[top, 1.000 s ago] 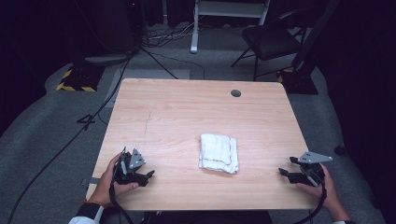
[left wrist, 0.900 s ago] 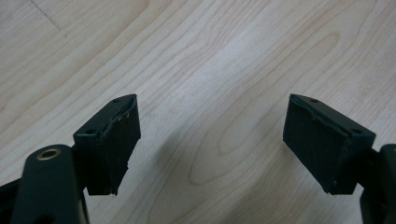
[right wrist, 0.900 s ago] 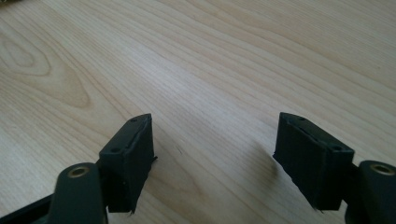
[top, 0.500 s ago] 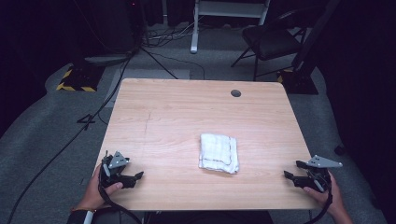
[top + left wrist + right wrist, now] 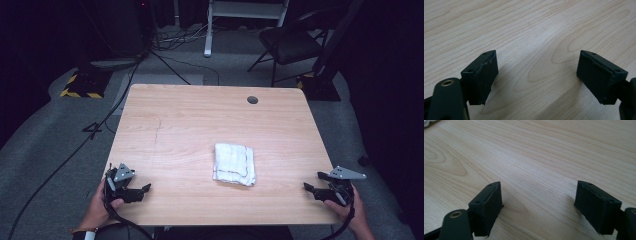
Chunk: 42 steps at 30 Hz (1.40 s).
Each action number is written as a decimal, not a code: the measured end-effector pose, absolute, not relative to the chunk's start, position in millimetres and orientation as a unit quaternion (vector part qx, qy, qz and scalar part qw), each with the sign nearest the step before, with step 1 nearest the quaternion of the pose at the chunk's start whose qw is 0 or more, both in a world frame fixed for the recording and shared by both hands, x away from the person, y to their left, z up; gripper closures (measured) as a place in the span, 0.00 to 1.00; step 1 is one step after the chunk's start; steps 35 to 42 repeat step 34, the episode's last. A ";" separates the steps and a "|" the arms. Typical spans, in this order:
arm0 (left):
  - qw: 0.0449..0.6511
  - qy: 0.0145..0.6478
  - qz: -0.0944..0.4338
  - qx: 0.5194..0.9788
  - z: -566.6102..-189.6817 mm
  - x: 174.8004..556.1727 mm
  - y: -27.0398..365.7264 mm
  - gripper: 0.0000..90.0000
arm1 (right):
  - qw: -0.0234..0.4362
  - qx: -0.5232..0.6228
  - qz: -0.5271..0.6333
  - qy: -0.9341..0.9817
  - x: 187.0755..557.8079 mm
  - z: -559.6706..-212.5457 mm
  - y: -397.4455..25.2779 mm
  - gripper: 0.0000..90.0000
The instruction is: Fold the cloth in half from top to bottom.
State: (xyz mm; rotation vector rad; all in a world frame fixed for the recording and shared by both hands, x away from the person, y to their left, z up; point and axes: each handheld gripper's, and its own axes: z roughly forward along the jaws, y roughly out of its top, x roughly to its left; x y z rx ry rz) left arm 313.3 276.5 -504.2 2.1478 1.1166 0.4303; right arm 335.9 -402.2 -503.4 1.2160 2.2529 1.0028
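Folded white towel [image 5: 234, 164] lying mid-table [image 5: 200, 115]; judged soft, light, limp; best pinched at an edge; left hand-held gripper [image 5: 145, 188] and right hand-held gripper [image 5: 306, 185] spread wide, empty.

Folded towel [image 5: 234, 164] on table [image 5: 200, 120], between both tools

I hold my left tool [image 5: 142, 190] low at the near left corner, jaws spread wide and empty. My right tool [image 5: 309, 187] sits at the near right edge, equally spread.
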 end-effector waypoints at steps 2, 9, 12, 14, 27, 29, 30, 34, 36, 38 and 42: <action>0.334 0.429 0.165 0.823 -504.2 313.2 276.4 0.19 | 0.195 0.436 0.357 0.803 336.3 -503.3 -402.2 0.24; 0.334 0.432 0.166 0.821 -504.6 314.7 275.9 0.17 | 0.197 0.437 0.356 0.802 337.5 -503.3 -402.1 0.24; 0.332 0.433 0.166 0.822 -504.4 315.1 275.9 0.16 | 0.197 0.437 0.356 0.802 337.5 -503.3 -402.1 0.24; 0.332 0.433 0.166 0.821 -504.4 315.1 275.9 0.16 | 0.197 0.437 0.356 0.802 337.5 -503.3 -402.1 0.24; 0.332 0.436 0.168 0.819 -504.5 317.0 276.0 0.16 | 0.196 0.436 0.357 0.803 338.0 -503.3 -402.3 0.24; 0.332 0.436 0.168 0.819 -504.5 317.0 276.0 0.16 | 0.196 0.436 0.357 0.803 338.0 -503.3 -402.3 0.24; 0.332 0.435 0.168 0.820 -504.4 317.1 276.2 0.16 | 0.196 0.436 0.356 0.803 337.9 -503.3 -402.2 0.24; 0.332 0.436 0.166 0.820 -504.4 316.9 276.1 0.17 | 0.196 0.436 0.356 0.803 337.9 -503.3 -402.1 0.24; 0.332 0.436 0.166 0.820 -504.4 316.9 276.1 0.17 | 0.196 0.436 0.356 0.803 337.9 -503.3 -402.1 0.24; 0.332 0.436 0.166 0.820 -504.4 316.9 276.1 0.17 | 0.196 0.436 0.356 0.803 337.9 -503.3 -402.1 0.24; 0.332 0.436 0.166 0.820 -504.4 316.9 276.1 0.17 | 0.196 0.436 0.356 0.803 337.9 -503.3 -402.1 0.24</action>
